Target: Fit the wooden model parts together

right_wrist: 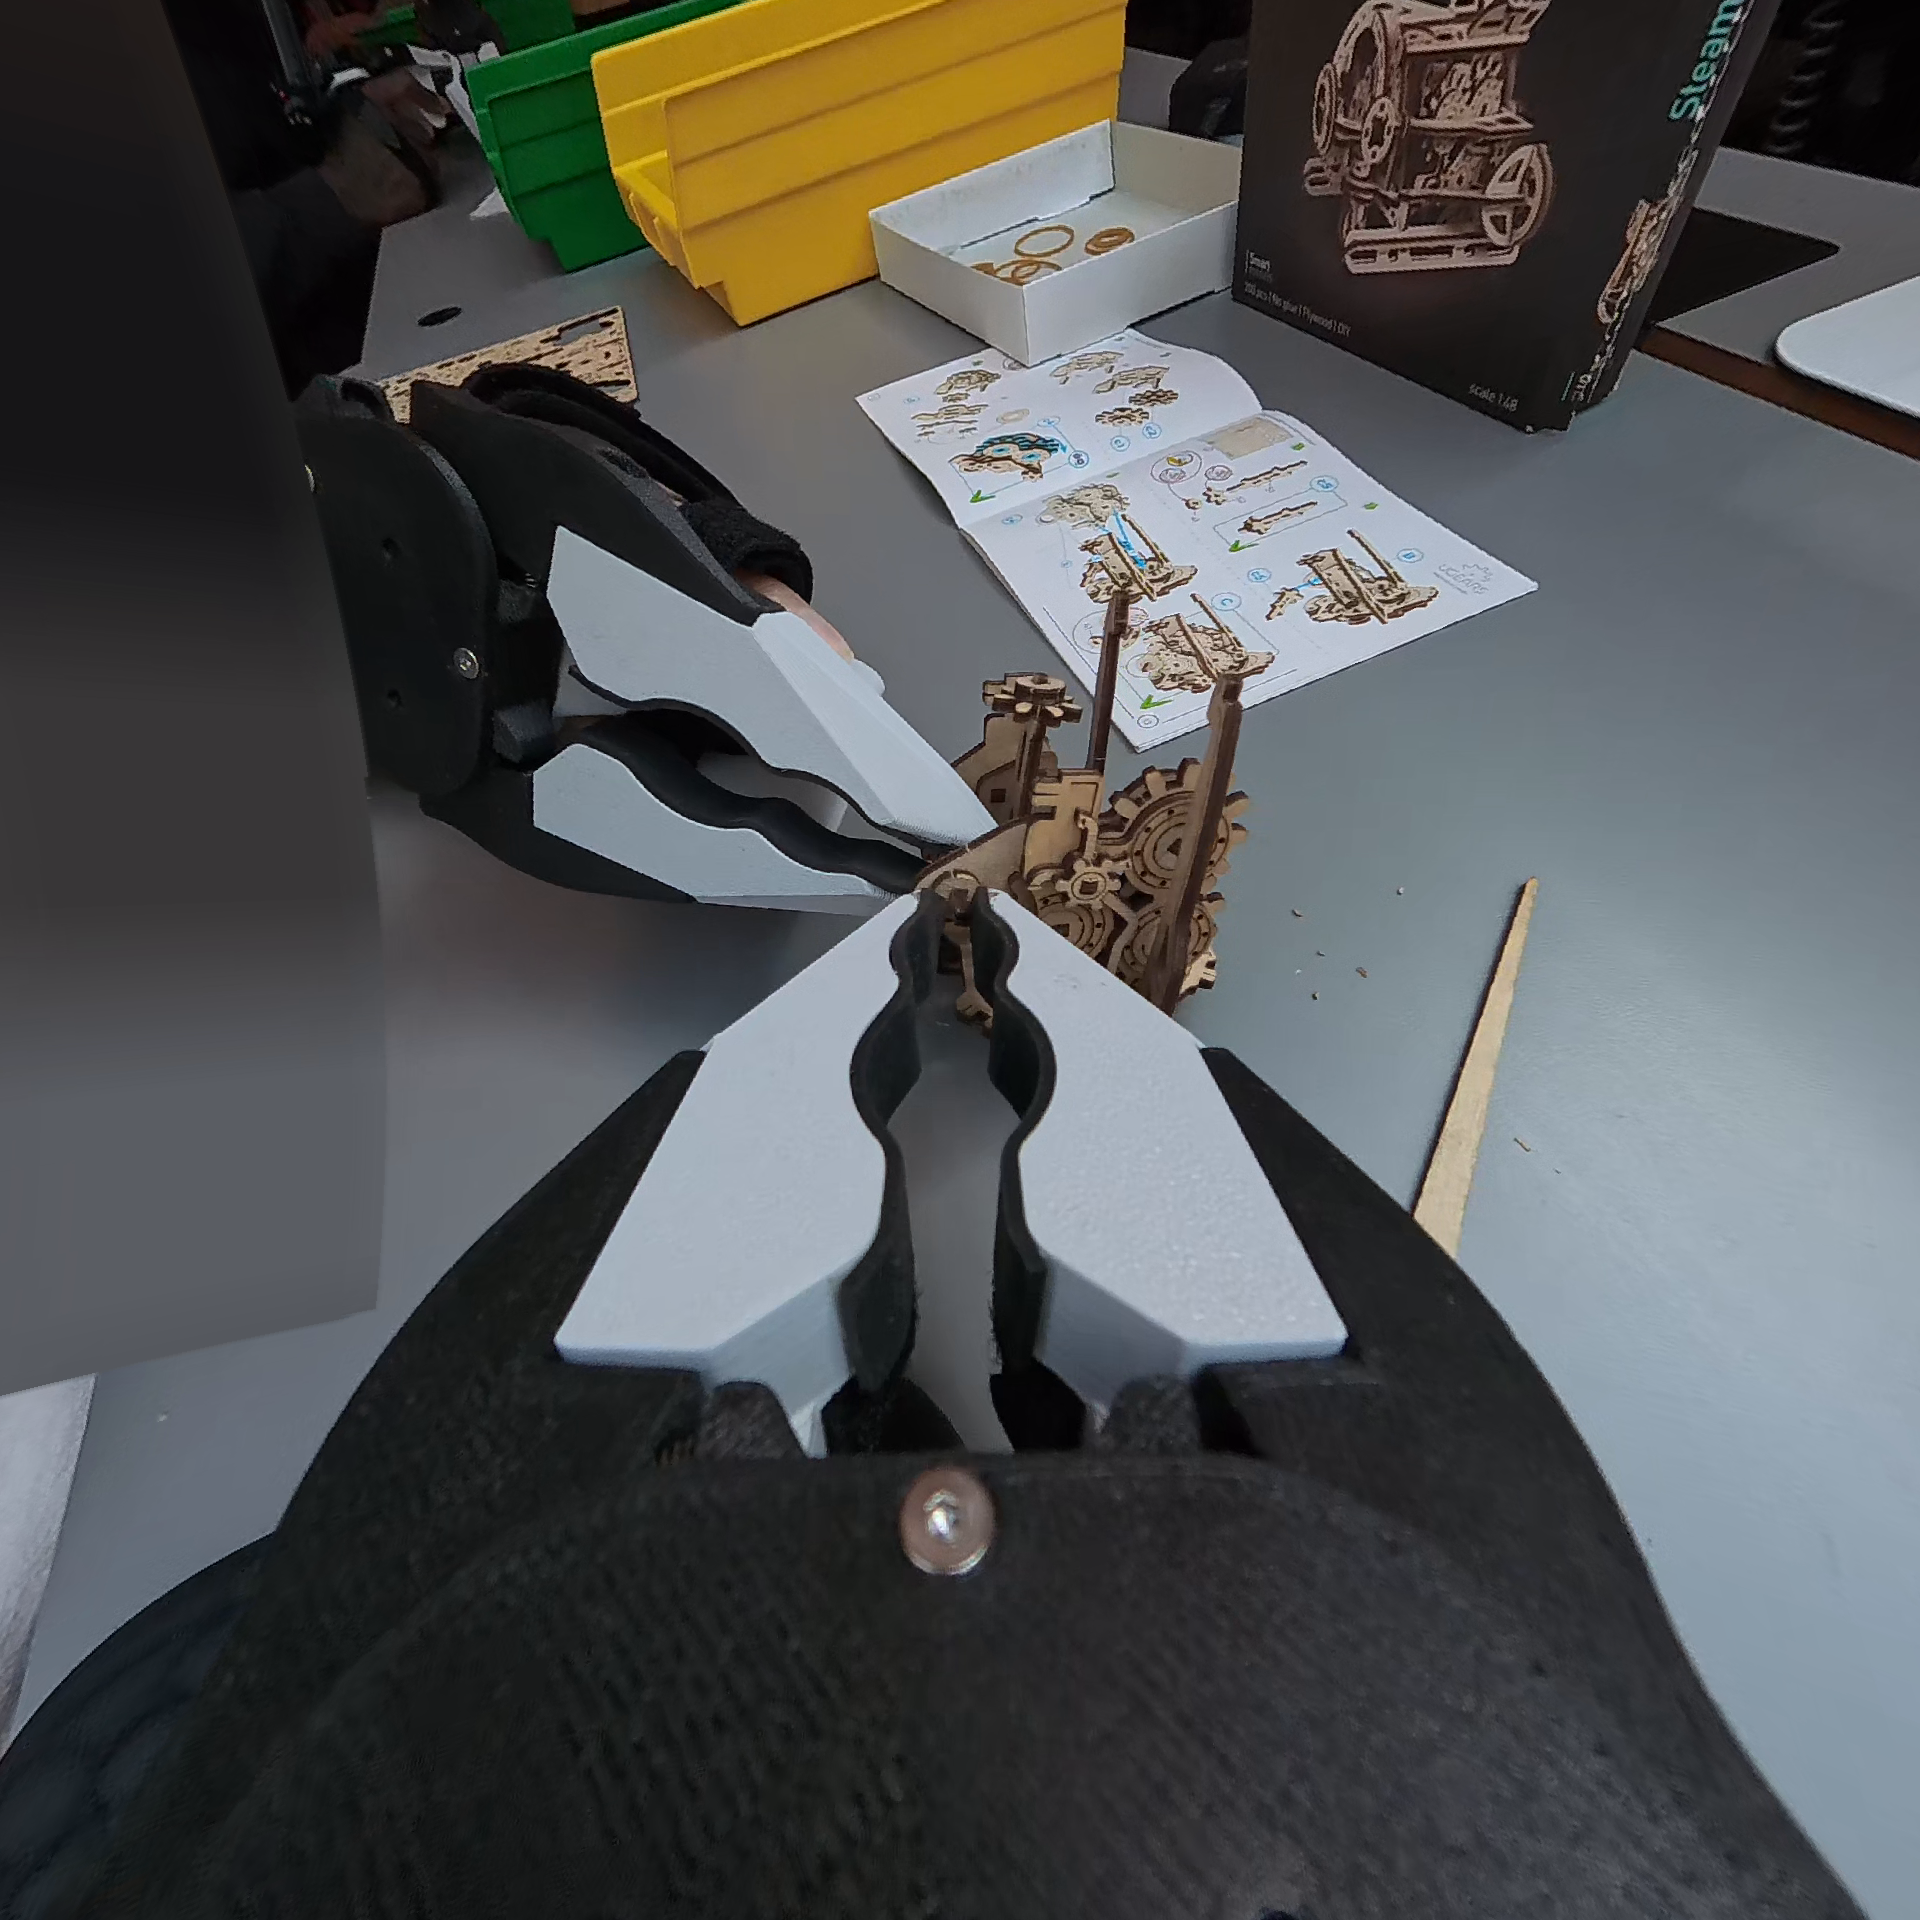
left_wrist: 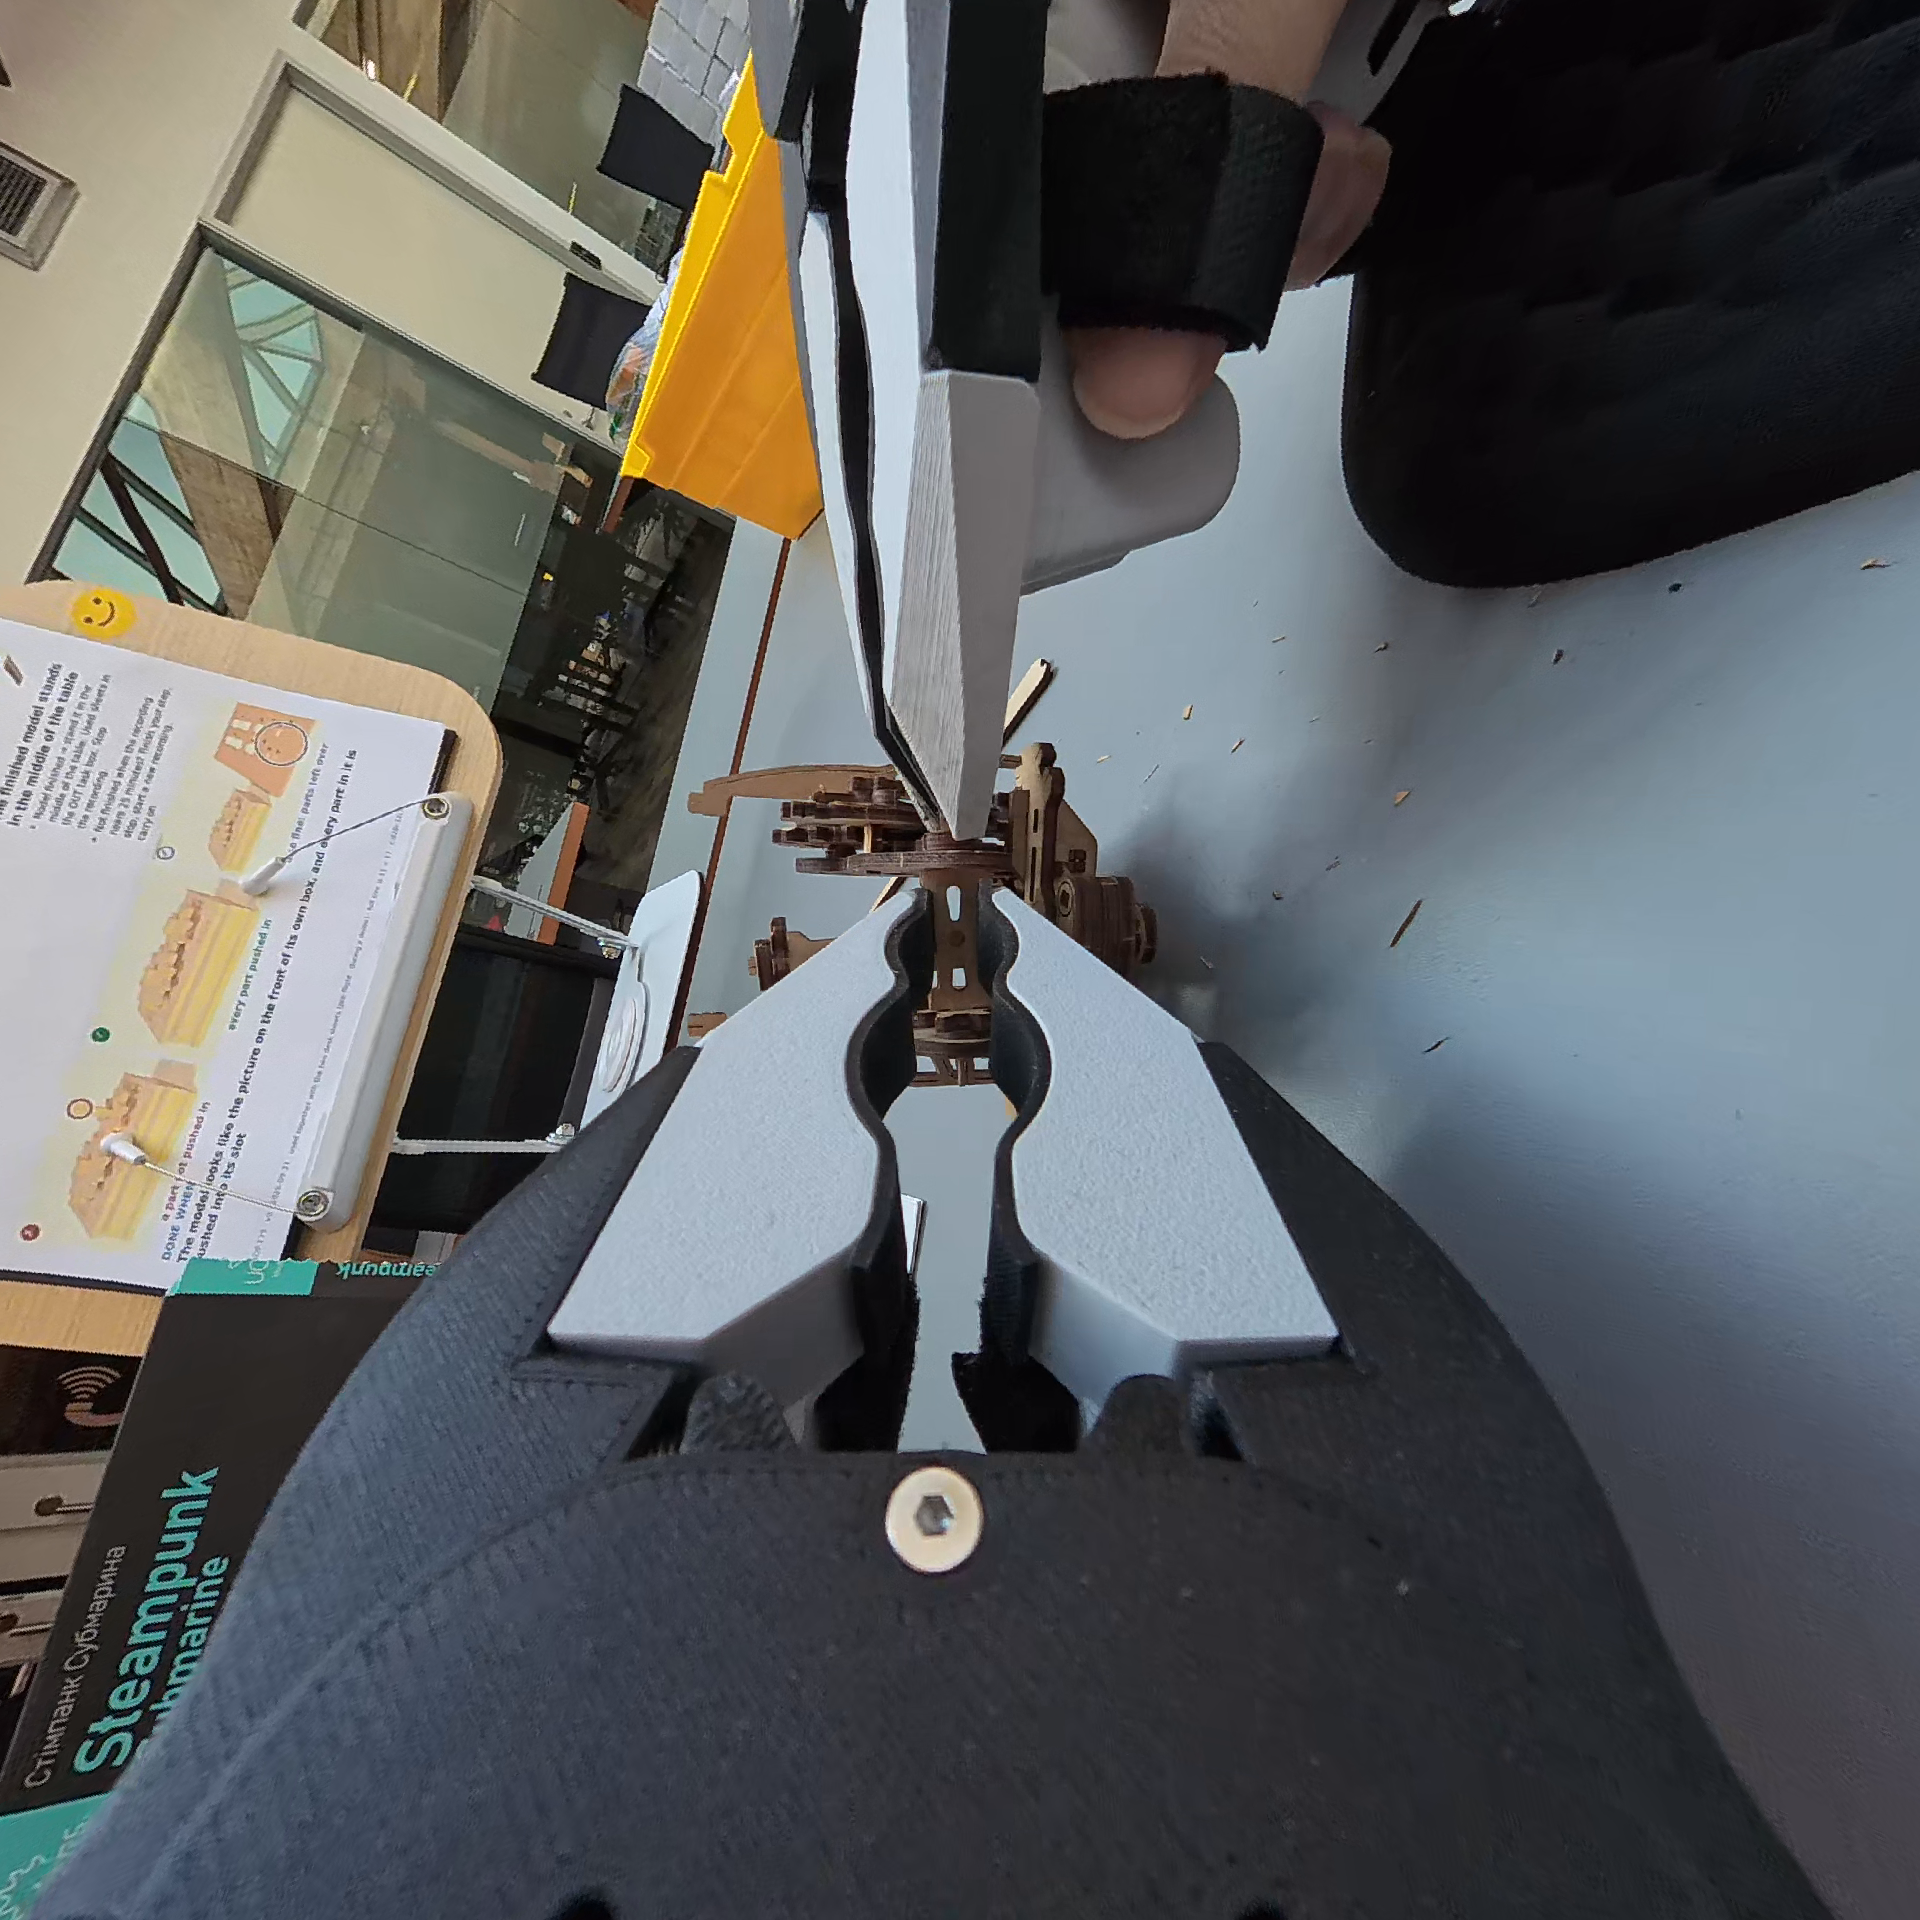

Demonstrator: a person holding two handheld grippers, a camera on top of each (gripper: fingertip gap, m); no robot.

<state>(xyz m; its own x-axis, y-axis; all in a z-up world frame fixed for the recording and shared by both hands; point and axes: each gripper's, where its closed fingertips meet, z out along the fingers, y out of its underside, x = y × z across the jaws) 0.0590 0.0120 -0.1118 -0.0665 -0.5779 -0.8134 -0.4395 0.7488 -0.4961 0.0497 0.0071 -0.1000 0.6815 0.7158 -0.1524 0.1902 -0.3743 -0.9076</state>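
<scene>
Lying on the grey table (right_wrist: 1662, 935): wooden model (right_wrist: 1122, 852) at centre, open instruction booklet (right_wrist: 1195, 520) toward one o'clock, loose wooden strip (right_wrist: 1475, 1070) (thin, pale) at three o'clock.

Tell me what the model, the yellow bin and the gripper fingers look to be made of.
Model: thin laser-cut plywood, unfinished, judging by darkened edges and pale faces.
Yellow bin: moulded plastic, smooth with slight sheen.
Right gripper fingers: probably 3D-printed plastic, matte grey with grainy texture, lined with black pads.

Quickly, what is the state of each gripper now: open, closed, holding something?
Left gripper: closed on a small wooden part of the wooden model.
Right gripper: closed on a small wooden piece at the model's edge.
</scene>
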